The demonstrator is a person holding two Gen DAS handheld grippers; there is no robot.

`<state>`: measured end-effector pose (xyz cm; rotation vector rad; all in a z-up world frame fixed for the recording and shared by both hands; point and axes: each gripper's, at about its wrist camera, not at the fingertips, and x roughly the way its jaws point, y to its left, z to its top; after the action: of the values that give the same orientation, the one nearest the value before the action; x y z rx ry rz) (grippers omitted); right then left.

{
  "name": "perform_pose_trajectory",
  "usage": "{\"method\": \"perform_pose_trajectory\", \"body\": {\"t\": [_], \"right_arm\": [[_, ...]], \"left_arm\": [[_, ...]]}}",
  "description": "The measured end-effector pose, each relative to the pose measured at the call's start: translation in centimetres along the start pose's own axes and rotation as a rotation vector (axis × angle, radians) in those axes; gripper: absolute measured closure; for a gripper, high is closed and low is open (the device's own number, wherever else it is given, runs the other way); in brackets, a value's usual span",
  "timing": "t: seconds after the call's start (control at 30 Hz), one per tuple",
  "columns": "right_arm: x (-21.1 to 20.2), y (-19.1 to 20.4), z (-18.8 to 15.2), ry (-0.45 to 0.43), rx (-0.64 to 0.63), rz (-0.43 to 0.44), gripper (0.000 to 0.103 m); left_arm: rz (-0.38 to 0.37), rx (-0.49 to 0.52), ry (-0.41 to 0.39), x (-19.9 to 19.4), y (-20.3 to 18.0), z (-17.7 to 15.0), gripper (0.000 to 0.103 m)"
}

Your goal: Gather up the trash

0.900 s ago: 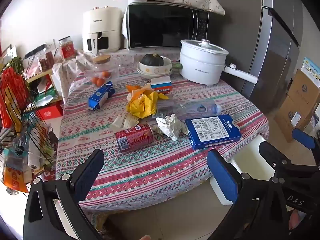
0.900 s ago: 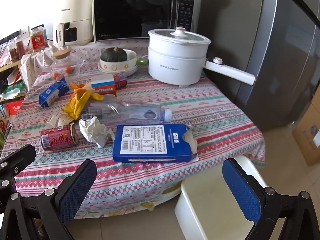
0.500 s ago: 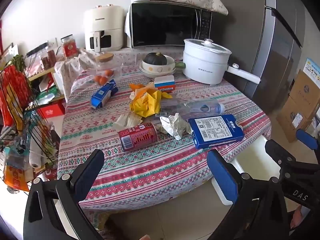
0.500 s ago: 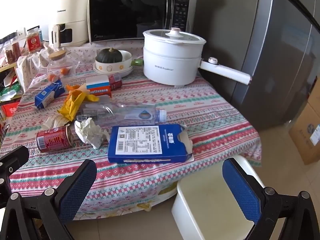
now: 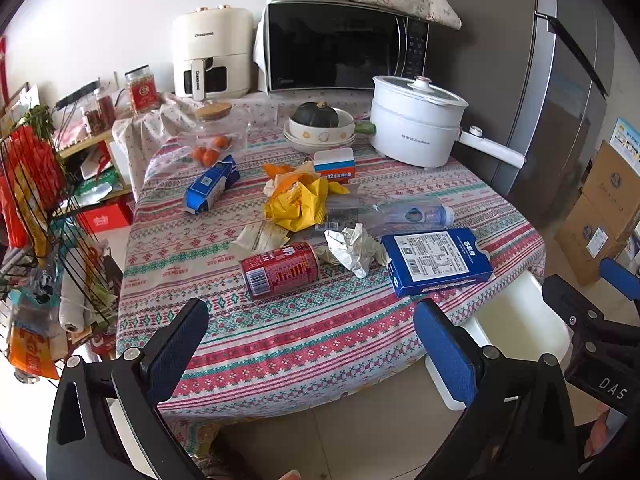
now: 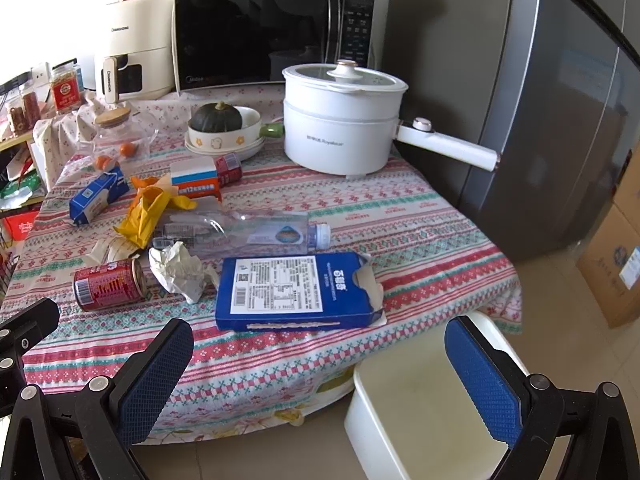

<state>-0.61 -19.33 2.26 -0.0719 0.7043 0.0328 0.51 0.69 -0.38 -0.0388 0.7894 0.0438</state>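
Although both claws are in position, collection has not visibly begun. The left claw [image 5: 310, 344] and right claw [image 6: 320, 364] both stand wide apart and carry nothing, short of the worktop [image 6: 420, 216] edge. All litter seen lies on the worktop: a blue carton [image 6: 296, 290] nearest, crumpled paper [image 6: 178, 266] touching its left end, a red can [image 6: 108, 285] beside that, a clear bottle [image 6: 256, 232] behind, a yellow wrapper [image 5: 298, 202] and a small blue box [image 5: 212, 188] farther back. The white bin [image 6: 424, 412] on the floor below the edge appears empty. Judged outstanding: every item.

Bright daylight from left; sharp, fisheye-warped edges.
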Motion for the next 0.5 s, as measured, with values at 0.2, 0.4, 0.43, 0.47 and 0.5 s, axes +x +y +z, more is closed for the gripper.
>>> {"method": "perform_pose_trajectory", "body": {"t": [0.2,0.4,0.43,0.47,0.5], "right_arm": [[-0.33,-0.02,-0.06,-0.016,0.010,-0.003,0.000],[-0.34,-0.02,-0.04,-0.015,0.009,-0.002,0.000],[-0.36,0.00,-0.06,-0.015,0.007,-0.002,0.000],[-0.35,0.02,-0.07,-0.014,0.006,-0.002,0.000],[-0.30,0.02,-0.04,-0.012,0.007,-0.001,0.000]], "left_arm": [[-0.001,-0.001,0.008,0.16,0.09,-0.16,0.000],[0.002,-0.001,0.007,0.18,0.19,-0.14,0.000],[0.002,-0.001,0.007,0.20,0.13,-0.12,0.000],[0.002,-0.001,0.007,0.20,0.14,-0.13,0.000],[0.003,0.000,0.007,0.20,0.14,-0.13,0.000]]}}
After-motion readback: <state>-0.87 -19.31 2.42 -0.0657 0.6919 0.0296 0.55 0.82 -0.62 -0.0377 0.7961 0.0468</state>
